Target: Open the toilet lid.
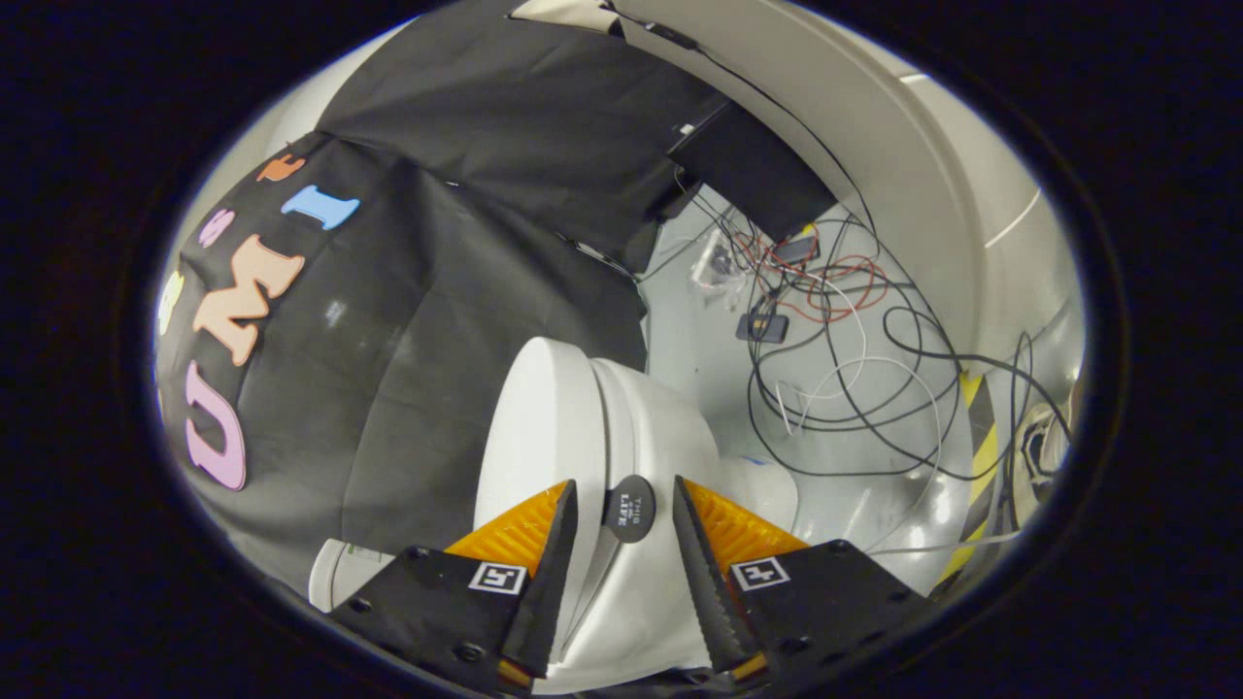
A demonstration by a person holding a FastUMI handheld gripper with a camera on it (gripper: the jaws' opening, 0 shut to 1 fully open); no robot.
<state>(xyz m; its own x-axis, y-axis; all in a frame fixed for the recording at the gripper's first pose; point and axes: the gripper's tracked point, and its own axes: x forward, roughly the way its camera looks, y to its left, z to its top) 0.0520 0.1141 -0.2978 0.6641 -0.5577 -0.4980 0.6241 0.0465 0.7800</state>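
Gripper [621,495] fingers spread wide either side of the toilet lid [544,427], its dark round tab [629,508] between them.

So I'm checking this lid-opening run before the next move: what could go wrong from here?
1. The gripper is open, its fingers astride the white plastic toilet lid front edge and small round black tab; closing off-centre could catch only the tab and slip.
2. The smooth lid may slide between the orange ribbed fingers as it swings.
3. The tangled black, white and red cables on the grey floor beyond could snag a wide swing.
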